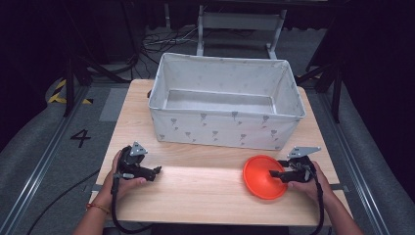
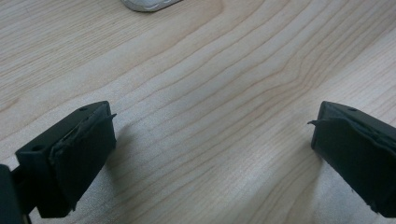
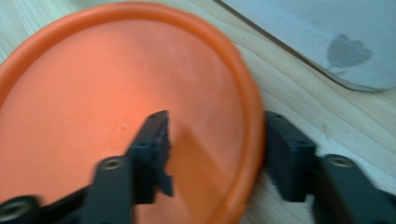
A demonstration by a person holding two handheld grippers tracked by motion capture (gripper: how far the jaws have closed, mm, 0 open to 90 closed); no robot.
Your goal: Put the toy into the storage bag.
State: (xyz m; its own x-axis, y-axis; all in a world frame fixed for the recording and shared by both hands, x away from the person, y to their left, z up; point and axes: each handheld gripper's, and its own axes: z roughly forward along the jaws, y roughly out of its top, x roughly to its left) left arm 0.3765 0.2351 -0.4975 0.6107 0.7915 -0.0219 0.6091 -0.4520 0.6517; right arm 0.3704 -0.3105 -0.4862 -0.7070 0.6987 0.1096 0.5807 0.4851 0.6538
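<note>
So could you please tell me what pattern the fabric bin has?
White bin with small grey tulip-like motifs, clearest in the high view.

Orange round plate (image 1: 263, 176), table's right front, near fabric bin's front.

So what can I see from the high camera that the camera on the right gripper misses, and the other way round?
High view alone: the whole fabric bin, both hands, and the left gripper resting open on the table. Right gripper view alone: how the right gripper straddles the rim of the orange plate, one jaw inside and one outside. Whether the pads already press it is unclear. Both share the plate, the wooden tabletop and part of the bin.
</note>
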